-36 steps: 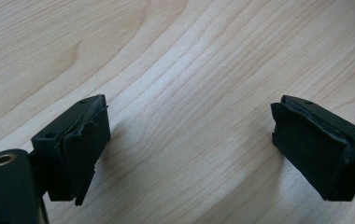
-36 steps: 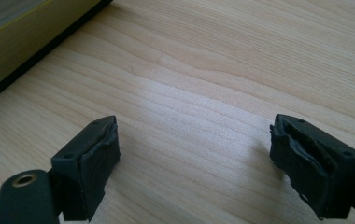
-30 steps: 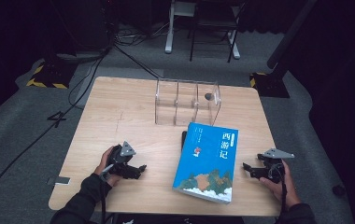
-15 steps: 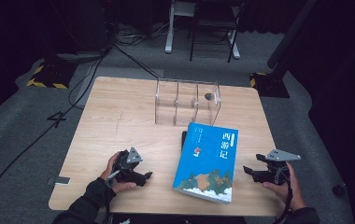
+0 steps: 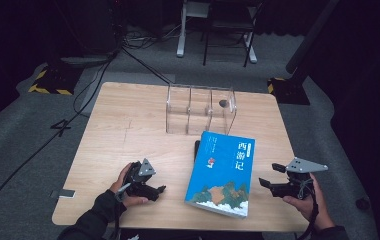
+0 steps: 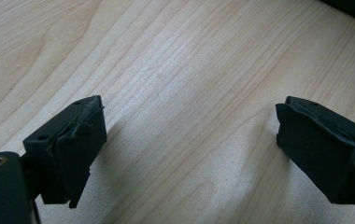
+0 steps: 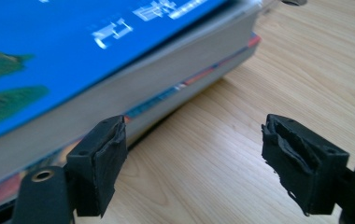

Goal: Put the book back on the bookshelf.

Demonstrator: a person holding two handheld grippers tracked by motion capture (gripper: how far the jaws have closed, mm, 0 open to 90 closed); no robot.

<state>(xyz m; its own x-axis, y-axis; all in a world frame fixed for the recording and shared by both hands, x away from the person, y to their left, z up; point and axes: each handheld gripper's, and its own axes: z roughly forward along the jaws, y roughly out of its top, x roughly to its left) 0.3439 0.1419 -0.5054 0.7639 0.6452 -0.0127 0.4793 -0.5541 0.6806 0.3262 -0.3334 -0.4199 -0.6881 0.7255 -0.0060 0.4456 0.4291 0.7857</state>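
Basically blue book lies flat on table, front-centre, on top of a 2nd book. Thick, stiff, prob heavy, glossy cover = slippery; grab by long edge. Right gripper beside it, fingers apart, just narrowed slightly, empty. Left gripper fingers apart, empty.

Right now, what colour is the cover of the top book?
Blue, on the top book; the high view shows it best.

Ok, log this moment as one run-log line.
left gripper: open, empty, over table | right gripper: open, empty, beside blue book | book: flat on another book, untouched
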